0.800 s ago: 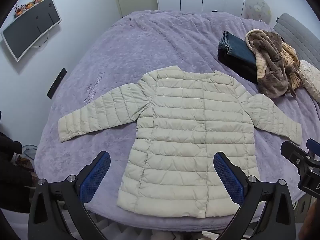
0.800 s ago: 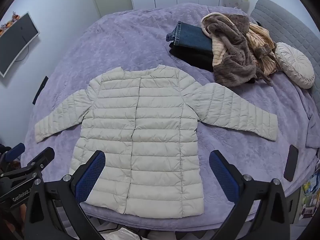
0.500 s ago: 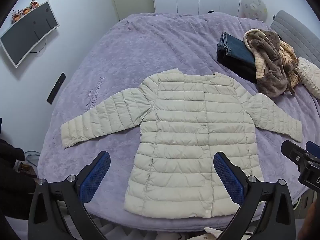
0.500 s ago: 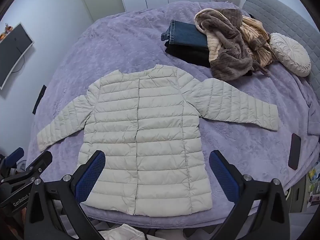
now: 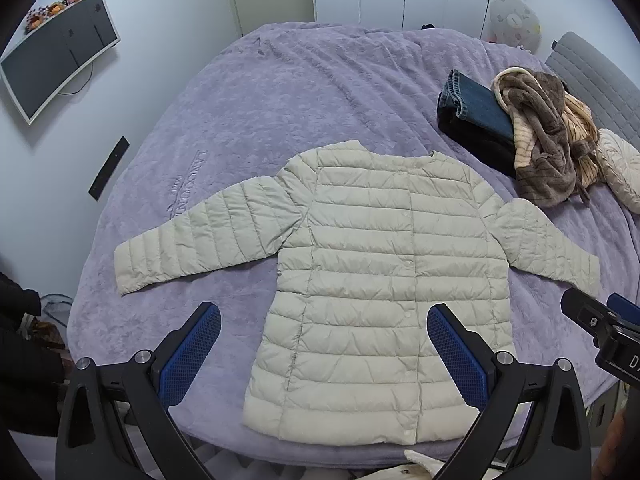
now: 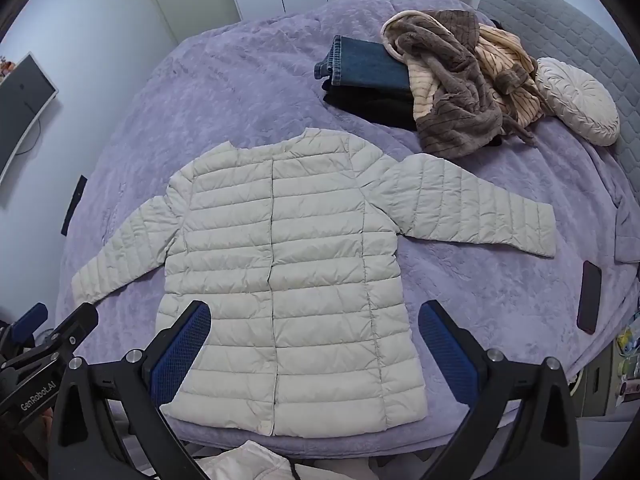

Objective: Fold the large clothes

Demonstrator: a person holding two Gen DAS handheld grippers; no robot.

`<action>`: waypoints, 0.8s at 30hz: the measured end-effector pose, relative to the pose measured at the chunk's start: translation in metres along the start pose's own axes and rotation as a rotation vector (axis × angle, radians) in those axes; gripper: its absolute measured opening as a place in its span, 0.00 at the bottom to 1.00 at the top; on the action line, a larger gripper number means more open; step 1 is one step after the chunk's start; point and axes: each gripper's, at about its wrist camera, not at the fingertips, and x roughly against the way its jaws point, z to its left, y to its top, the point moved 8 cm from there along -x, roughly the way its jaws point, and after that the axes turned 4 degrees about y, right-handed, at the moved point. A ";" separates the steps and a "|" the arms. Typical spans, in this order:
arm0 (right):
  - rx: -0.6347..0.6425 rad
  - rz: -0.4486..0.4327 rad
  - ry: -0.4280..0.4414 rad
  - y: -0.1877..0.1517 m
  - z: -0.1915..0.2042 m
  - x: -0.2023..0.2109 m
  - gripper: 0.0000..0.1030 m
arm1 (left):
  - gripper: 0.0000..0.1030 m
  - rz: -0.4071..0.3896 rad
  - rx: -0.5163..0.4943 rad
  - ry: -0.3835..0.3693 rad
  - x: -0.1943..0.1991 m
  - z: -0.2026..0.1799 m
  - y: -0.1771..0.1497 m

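A pale beige quilted puffer jacket (image 5: pixel 372 272) lies flat on a purple bed (image 5: pixel 280 92), front up, buttoned, both sleeves spread out. It also shows in the right wrist view (image 6: pixel 288 264). My left gripper (image 5: pixel 324 352) is open and empty, hovering above the jacket's hem near the bed's front edge. My right gripper (image 6: pixel 314 348) is open and empty too, above the hem. Each gripper shows at the edge of the other's view.
Folded jeans on dark clothes (image 6: pixel 366 70), a brown and cream fleece robe (image 6: pixel 452 88) and a round cream cushion (image 6: pixel 576 100) lie at the back right. A black phone (image 6: pixel 589 296) lies near the bed's right edge. A monitor (image 5: pixel 56 52) hangs on the left wall.
Both grippers have shifted relative to the bed, so the jacket has moved in view. The jacket itself lies as before. Both grippers stay open.
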 end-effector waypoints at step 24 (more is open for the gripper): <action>0.005 0.021 0.004 0.003 0.007 -0.009 1.00 | 1.00 0.014 0.012 -0.009 -0.008 0.005 0.008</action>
